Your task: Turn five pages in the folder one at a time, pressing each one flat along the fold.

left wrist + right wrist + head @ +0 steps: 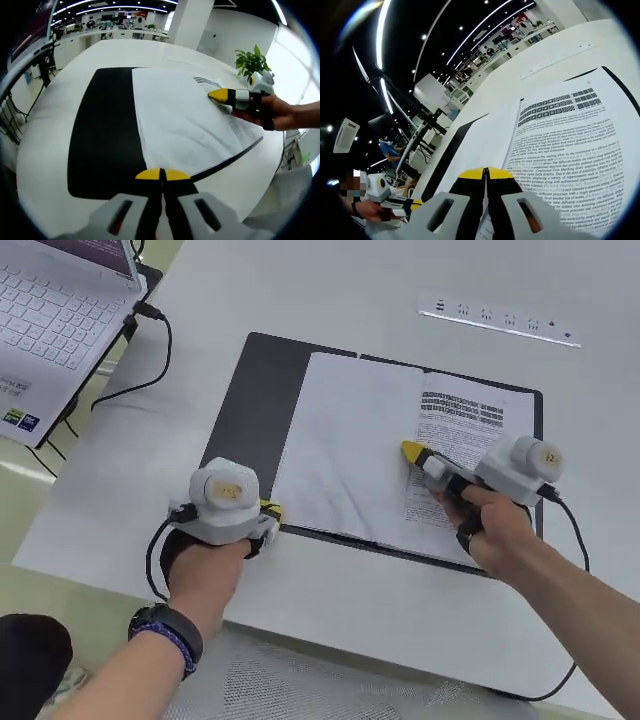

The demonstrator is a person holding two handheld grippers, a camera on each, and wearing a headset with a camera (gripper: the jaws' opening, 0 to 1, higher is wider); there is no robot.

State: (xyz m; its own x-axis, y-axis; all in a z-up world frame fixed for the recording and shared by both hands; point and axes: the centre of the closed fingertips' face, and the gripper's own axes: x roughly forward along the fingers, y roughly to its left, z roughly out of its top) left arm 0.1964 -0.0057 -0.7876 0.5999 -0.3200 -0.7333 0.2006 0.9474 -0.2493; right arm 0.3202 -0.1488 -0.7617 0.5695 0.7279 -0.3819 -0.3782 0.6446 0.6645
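Nearest me, my left gripper [162,174] sits with its jaws pressed together at the front edge of the flat, matte black folder [255,400]. Further in, my right gripper [410,450], its yellow tips closed too, rests on the fold between a slightly rumpled blank page [340,440] and the printed page [470,430]. Beyond lies a slim white power strip [500,320].

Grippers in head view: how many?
2. Left gripper by the folder's near edge; right gripper tip on the pages near the fold.
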